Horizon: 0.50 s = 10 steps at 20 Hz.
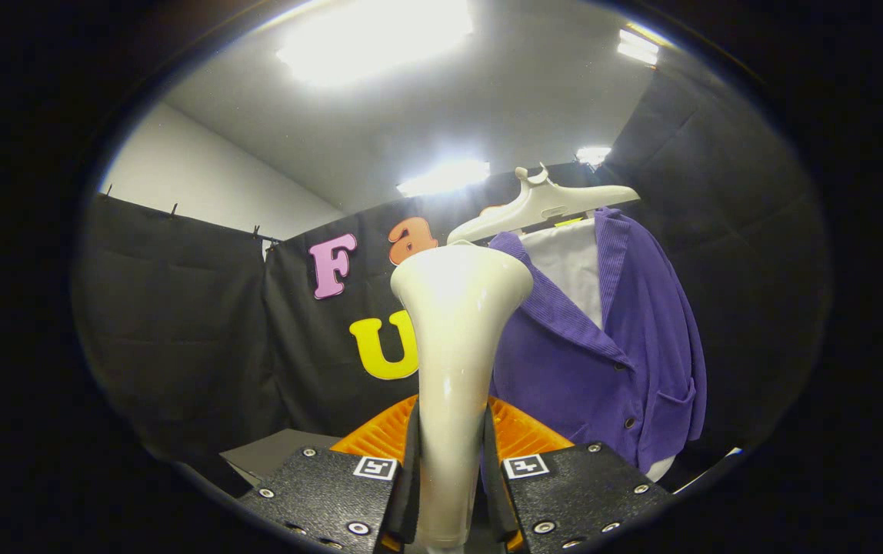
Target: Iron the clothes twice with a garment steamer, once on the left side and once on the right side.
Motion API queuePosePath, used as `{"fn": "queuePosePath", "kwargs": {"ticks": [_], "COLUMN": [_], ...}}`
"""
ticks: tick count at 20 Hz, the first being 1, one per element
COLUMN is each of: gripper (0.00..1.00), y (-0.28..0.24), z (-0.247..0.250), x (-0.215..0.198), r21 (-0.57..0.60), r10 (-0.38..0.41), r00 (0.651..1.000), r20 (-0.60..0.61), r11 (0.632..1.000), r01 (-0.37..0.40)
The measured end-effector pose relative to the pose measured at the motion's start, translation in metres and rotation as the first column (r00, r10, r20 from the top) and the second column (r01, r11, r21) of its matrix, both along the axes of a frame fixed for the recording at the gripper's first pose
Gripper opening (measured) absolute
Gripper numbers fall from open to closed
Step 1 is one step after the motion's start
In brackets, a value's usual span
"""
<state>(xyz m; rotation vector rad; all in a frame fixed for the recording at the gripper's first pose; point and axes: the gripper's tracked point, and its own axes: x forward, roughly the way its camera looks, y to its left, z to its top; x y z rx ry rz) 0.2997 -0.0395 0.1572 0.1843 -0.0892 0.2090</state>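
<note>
While clamped on steamer [457,338], claw [449,462] beside purple cardigan [611,346].

your gripper [451,431] shows two flat plates, left [318,492] and right [588,485], each with a grainy, pebbled finish and angled outer edges. round silver screws [358,528] sit near their corners. each plate carries a small square black-and-white marker, one [375,466] on the left and one [525,465] on the right. ahead of the plates your fingers [534,435] fan out with fine ribbing, both pressed against the garment steamer [453,323].
</note>
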Motion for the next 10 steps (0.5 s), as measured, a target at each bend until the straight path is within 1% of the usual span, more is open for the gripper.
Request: {"fn": "queuePosePath", "kwargs": {"ticks": [7,10], "gripper": [0.36,0.36], "y": [-0.027,-0.036], "z": [0.019,0.018], "x": [0.050,0.067], "r21": [0.019,0.011], "r10": [-0.051,-0.065], "r00": [0.998,0.998], "r20": [0.022,0.012], "r11": [0.999,0.998], "r01": [0.050,0.064]}}
